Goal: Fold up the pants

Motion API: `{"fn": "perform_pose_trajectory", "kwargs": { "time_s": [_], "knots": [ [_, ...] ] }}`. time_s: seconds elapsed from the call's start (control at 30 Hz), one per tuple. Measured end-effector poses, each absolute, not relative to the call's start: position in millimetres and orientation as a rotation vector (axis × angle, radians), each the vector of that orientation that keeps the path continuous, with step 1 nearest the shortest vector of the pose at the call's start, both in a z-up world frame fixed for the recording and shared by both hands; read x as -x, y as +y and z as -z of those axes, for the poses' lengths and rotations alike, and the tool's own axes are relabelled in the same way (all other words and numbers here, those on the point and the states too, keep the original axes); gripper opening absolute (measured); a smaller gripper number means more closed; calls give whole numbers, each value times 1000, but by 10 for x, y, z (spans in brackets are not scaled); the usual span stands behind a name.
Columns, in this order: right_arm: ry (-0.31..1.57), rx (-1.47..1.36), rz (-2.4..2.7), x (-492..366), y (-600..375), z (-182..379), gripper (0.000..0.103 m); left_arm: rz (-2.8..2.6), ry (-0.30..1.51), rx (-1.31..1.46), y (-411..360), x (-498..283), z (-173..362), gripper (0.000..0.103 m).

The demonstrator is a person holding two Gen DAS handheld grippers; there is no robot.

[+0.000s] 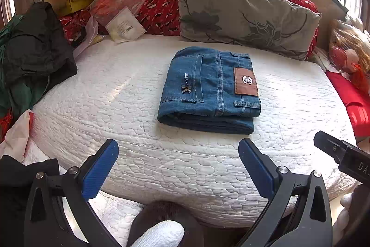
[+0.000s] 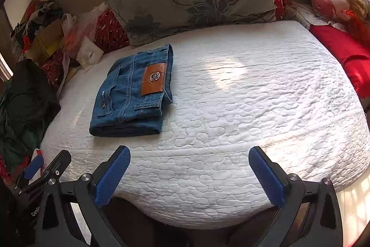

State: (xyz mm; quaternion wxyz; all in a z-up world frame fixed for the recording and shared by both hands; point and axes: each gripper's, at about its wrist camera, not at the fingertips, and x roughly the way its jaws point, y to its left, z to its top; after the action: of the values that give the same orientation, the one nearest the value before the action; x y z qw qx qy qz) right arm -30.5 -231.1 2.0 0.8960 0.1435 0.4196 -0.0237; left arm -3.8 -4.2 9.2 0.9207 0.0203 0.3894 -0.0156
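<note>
I see the folded pants mid-mattress, ahead of both tongs, long axis running away from the near edge. My left gripper is nearer; it and the right gripper both gape wide, empty.

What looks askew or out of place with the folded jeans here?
Nothing stands out. The jeans lie in a compact folded stack on the white mattress, edges roughly aligned, leather patch up. Both grippers are open and clear.

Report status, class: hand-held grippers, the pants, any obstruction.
Left hand-held gripper open, empty. Right hand-held gripper open, empty. Jeans folded, lying flat on the white mattress. Nothing between grippers and jeans.
</note>
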Motion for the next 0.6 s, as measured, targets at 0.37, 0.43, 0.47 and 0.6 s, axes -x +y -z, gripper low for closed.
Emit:
{"fn": "perform_pose_trajectory", "kwargs": {
  "time_s": [0.37,0.43,0.47,0.6],
  "knots": [
    [802,-173,89,290,-2234,-128,103,41,813,-37,-74,-28,-46,103],
    [805,-155,93,264,-2214,-119,103,44,827,-41,-75,-66,-19,103],
    [801,-150,96,255,-2205,-124,103,47,836,-41,-75,-87,-5,103],
    [805,-153,96,228,-2214,-127,103,52,864,-26,-64,-149,34,103]
  ]
}}
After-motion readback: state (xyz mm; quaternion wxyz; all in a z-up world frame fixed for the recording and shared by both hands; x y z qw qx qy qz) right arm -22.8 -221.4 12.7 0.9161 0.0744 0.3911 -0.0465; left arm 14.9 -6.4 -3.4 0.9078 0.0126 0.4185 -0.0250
